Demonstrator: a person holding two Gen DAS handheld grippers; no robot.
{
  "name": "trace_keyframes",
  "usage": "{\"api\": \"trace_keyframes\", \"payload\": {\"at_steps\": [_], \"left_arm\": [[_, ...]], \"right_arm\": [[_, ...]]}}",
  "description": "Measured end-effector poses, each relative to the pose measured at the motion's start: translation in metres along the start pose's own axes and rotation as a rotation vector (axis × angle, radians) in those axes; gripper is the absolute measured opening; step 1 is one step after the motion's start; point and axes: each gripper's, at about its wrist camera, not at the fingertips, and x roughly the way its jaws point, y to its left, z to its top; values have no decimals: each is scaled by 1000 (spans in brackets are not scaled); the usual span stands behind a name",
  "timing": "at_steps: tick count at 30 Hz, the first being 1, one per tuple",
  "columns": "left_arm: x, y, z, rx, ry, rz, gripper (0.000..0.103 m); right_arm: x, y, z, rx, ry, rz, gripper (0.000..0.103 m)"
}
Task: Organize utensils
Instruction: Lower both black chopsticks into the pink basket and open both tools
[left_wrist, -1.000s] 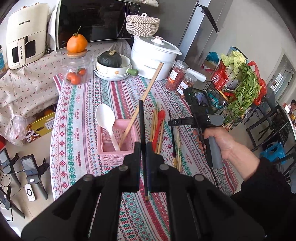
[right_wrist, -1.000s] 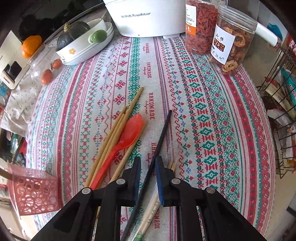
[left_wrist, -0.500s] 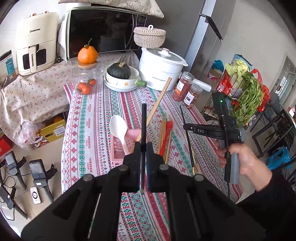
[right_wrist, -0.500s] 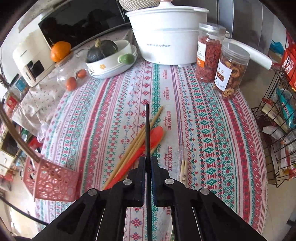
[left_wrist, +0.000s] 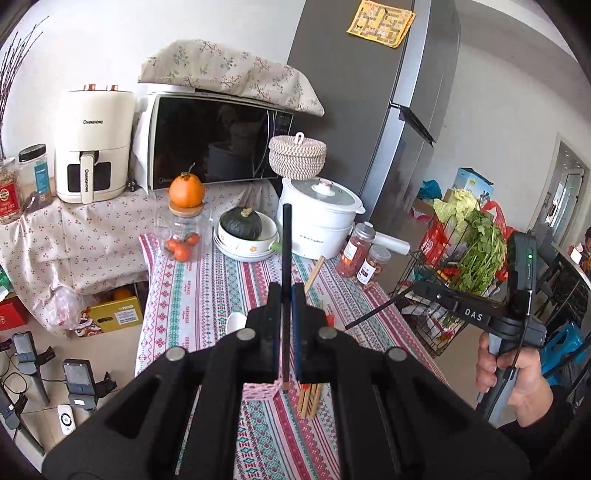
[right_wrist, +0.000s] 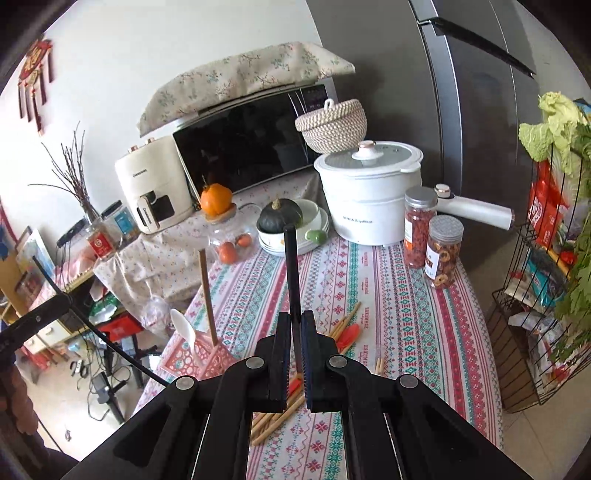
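Pink basket mostly hidden behind the left gripper; white spoon half covered too. Near ends of the wooden chopsticks lost under the right gripper.

Soft, even daylight fills the room, shadows faint. The microwave door and fridge show dull reflections. Both views are sharp, bowed by fisheye, with black vignette at the corners.

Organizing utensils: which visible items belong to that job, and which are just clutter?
Job:
left gripper and right gripper, each shut on a black chopstick
pink basket
white spoon
wooden chopsticks
red spoon

Lying about:
white pot
two jars
squash bowl
microwave
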Motion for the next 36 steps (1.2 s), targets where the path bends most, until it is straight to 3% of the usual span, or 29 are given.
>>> {"api": "trace_keyframes", "payload": {"at_steps": [7, 11, 24, 29, 36], "left_arm": [[5, 7, 12, -1, -85, 76, 6], [10, 13, 13, 6, -95, 111, 6], [70, 33, -1, -24, 73, 135, 6], [88, 45, -6, -74, 125, 127, 6], [95, 41, -7, -53, 128, 121, 7]], "right_arm": [[-21, 25, 25, -28, -62, 74, 5], [-22, 40, 29, -46, -73, 112, 5], [2, 82, 41, -34, -109, 258, 5], [36, 85, 33, -21, -60, 257, 5], [71, 81, 22, -2, 24, 245, 5]]}}
